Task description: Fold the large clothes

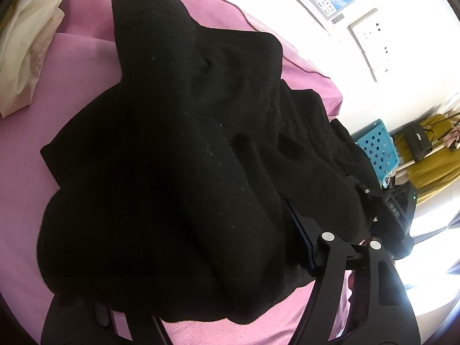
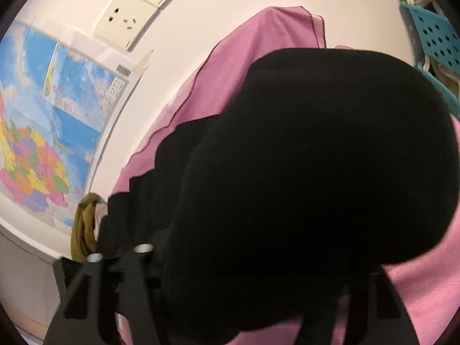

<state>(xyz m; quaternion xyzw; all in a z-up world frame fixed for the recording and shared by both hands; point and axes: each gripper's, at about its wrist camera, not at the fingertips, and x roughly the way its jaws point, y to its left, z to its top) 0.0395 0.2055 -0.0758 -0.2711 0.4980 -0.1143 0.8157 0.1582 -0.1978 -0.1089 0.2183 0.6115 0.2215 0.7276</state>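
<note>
A large black knitted garment (image 1: 178, 149) lies spread and bunched on a pink sheet (image 1: 86, 66). My left gripper (image 1: 218, 273) is at the garment's near edge; the cloth drapes over its fingers and only the right finger (image 1: 302, 230) shows, pressed into the fabric. In the right wrist view the same black garment (image 2: 316, 172) bulges over my right gripper (image 2: 230, 258) and hides its fingertips. The right gripper's body also shows in the left wrist view (image 1: 396, 210), at the garment's right edge. I cannot tell how either pair of jaws stands.
A cream cloth (image 1: 26, 43) lies at the sheet's far left. A blue perforated basket (image 1: 376, 152) stands right of the bed, also in the right wrist view (image 2: 437, 31). The wall behind carries sockets (image 2: 129, 20) and a map (image 2: 57, 115). A mustard cloth (image 2: 83, 230) hangs there.
</note>
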